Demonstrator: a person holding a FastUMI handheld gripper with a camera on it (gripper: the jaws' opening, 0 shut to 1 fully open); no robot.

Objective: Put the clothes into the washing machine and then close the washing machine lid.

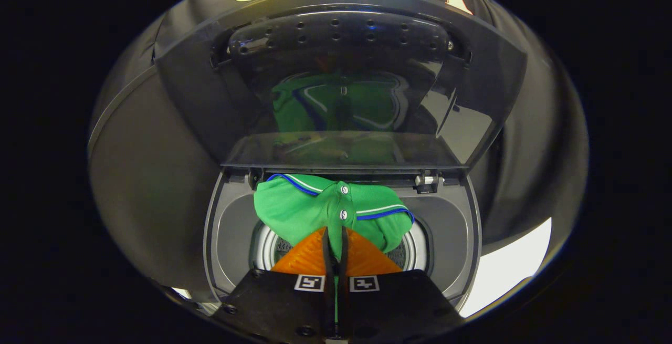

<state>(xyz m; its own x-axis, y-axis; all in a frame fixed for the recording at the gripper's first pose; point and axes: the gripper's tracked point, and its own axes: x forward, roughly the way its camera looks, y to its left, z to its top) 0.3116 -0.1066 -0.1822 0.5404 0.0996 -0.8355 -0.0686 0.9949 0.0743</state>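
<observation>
Gripper view: looking forward and down along the two fingers into the open top of a washing machine.
Pose: the gripper (336, 239) points into the machine's mouth, its flat dark body with two square black-and-white markers (336, 283) lying low over the near rim; the hand that carries it cannot be seen.
Fingers: the two fingers (310, 257) stand almost together, with only a thin slot between them.
Hold: a strip of green cloth runs down through that slot, so both fingers are clamped on the garment.
Garment: a bright green knitted polo shirt with white and blue stripes at the collar and two white buttons (294, 210), bunched up, spreading out just ahead of and beyond the fingertips.
Garment's place: it hangs over the far half of the round opening, its collar side up against the back rim under the hinge, partly down in the drum.
Machine: a dark grey top-loading washing machine with a plastic top deck (231, 228) around the opening.
Drum: a shiny metal drum with a pale ring at its mouth (417, 252), seen on both sides of the fingers below the shirt.
Lid: a dark tinted glossy lid with a row of small holes (341, 71), standing raised behind the opening; it mirrors the green shirt.
Hinge fitting: a small pale latch piece (428, 180) at the back rim, just beside the shirt's striped edge.
</observation>
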